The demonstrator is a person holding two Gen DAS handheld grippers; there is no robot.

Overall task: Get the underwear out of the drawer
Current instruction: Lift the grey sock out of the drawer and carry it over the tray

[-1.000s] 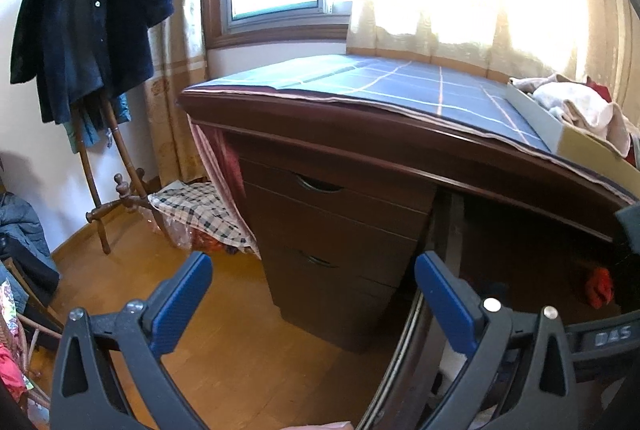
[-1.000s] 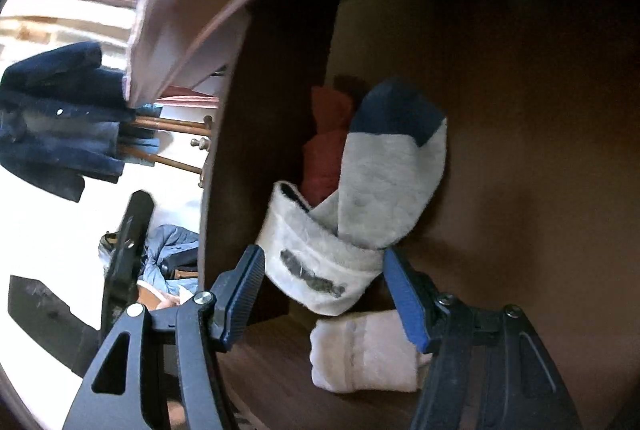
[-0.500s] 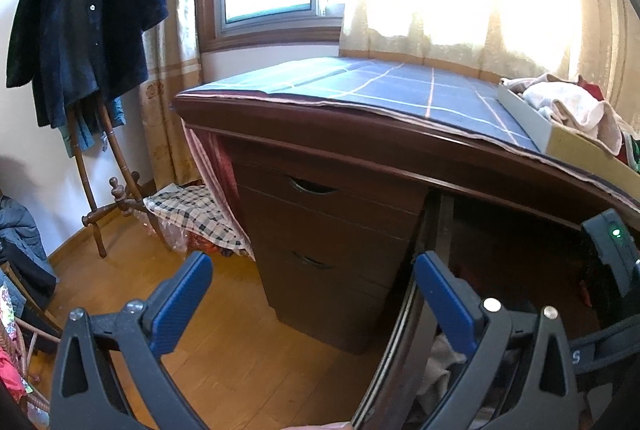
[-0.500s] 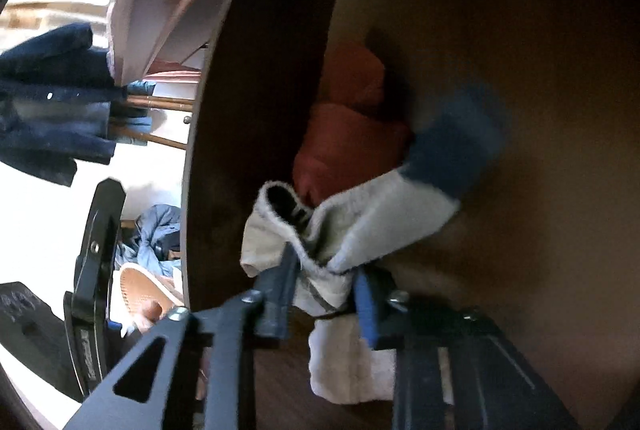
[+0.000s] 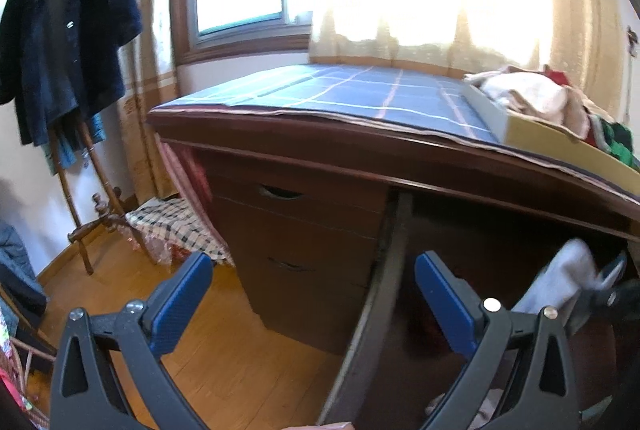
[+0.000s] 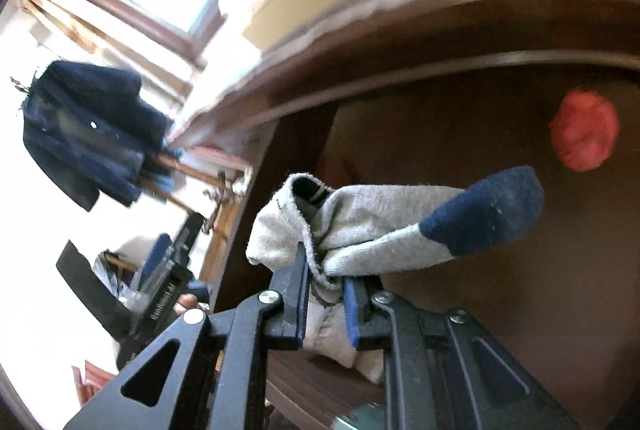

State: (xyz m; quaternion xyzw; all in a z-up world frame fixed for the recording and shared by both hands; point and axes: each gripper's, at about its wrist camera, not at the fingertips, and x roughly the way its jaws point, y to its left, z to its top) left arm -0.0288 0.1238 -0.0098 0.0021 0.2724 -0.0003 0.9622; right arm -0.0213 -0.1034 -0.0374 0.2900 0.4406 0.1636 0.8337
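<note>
Two tongs are in play, and reading each view from left to right tells the story. In the left wrist view a dark coat [image 5: 64,30] hangs at upper left, the closed small drawers [image 5: 304,230] sit mid-frame under the blue checked cloth [image 5: 360,94] on the surface, and the left tongs [image 5: 312,294] stand wide apart at the bottom with nothing between the blue pads. At the lower right of that view the grey sock [image 5: 560,282] shows as a pale shape inside the dark open drawer [image 5: 500,242]. In the right wrist view the left tongs appear again at lower left, then the right tongs [image 6: 326,294] at bottom centre, whose jaws have just been closing and now pinch the bunched cuff of the grey sock [image 6: 380,226]. Its navy toe sticks out to the right, free of the pads, and a red cloth ball [image 6: 584,136] lies further right, well apart. A pale folded item [image 6: 344,342] lies just under the pinch, apparently not caught. To do this lift well, I would keep the pinch firm, draw the sock up and out under the surface's edge without snagging the toe, and watch that the pale item beneath does not ride along. The sock seems only partly clear of the drawer.
</note>
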